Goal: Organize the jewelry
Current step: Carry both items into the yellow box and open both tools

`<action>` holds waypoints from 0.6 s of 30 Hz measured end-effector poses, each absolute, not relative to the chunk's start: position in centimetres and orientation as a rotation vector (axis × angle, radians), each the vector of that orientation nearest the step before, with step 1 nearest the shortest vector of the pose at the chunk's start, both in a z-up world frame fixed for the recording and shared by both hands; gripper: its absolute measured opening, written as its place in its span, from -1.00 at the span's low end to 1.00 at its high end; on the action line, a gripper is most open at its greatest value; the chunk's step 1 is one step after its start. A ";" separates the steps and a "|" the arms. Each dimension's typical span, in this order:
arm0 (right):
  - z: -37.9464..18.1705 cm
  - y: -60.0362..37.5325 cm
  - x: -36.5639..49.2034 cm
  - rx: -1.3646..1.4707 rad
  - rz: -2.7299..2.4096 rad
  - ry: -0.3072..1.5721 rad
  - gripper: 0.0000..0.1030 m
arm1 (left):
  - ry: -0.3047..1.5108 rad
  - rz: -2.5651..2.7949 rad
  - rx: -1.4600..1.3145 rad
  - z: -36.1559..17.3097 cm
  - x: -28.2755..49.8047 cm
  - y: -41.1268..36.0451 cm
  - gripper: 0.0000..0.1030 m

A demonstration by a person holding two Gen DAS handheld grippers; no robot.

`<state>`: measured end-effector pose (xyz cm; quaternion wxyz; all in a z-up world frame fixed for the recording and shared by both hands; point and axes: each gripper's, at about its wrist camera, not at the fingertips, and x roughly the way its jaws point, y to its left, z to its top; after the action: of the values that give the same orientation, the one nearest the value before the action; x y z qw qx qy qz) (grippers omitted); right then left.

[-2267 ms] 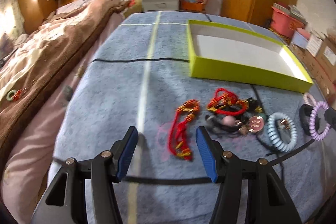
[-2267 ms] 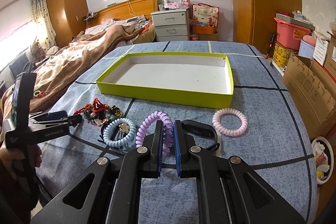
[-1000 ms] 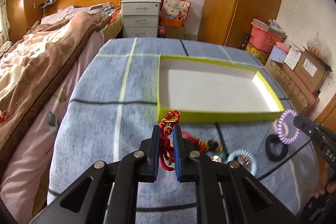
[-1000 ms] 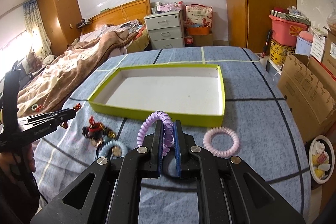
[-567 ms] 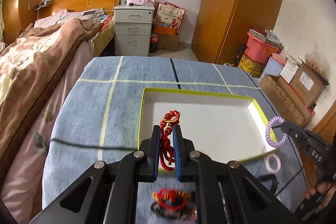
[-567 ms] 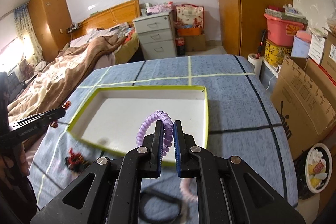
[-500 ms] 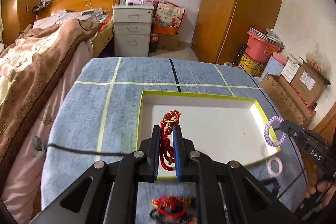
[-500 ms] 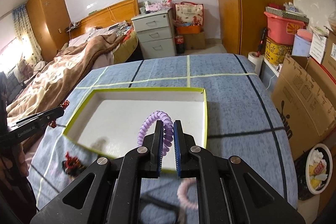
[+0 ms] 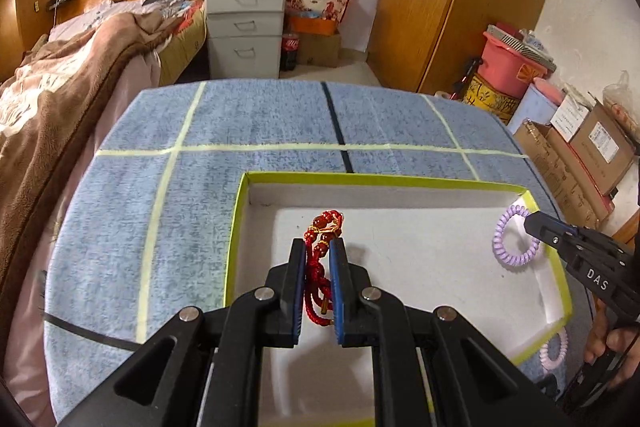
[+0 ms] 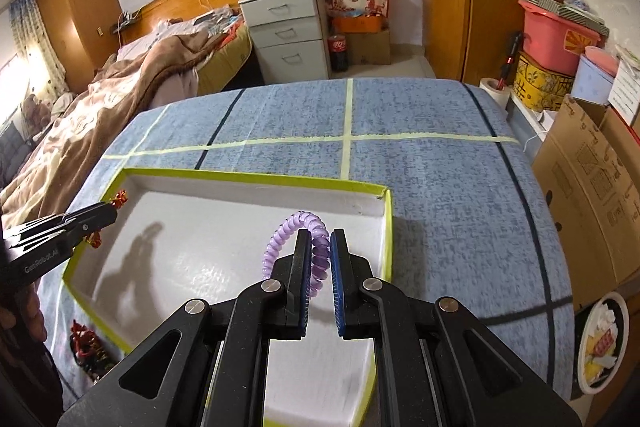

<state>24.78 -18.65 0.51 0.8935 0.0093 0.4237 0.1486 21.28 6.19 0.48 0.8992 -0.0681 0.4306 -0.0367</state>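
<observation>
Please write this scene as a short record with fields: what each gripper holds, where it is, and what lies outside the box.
left gripper: shut on red bead bracelet, over the box
right gripper: shut on purple coil band, over the box
box: green rim, white floor, nothing lying in the visible part
outside box: pink coil band, red jewelry pile
surface: blue cloth
</observation>
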 end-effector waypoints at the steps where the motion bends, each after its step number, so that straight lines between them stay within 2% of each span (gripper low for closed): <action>1: 0.4 -18.6 24.9 0.016 0.309 0.881 -0.81 | 0.898 -0.074 -0.140 0.2 21.5 6.2 -0.76; 18: -0.9 -17.7 26.6 -0.051 0.285 0.913 -0.80 | 0.937 -0.059 -0.148 -1.1 22.4 5.9 -0.74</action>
<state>26.56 -17.74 -0.93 0.8875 -0.0246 0.4392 0.1369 22.43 5.91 -1.09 0.8893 -0.0711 0.4509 -0.0283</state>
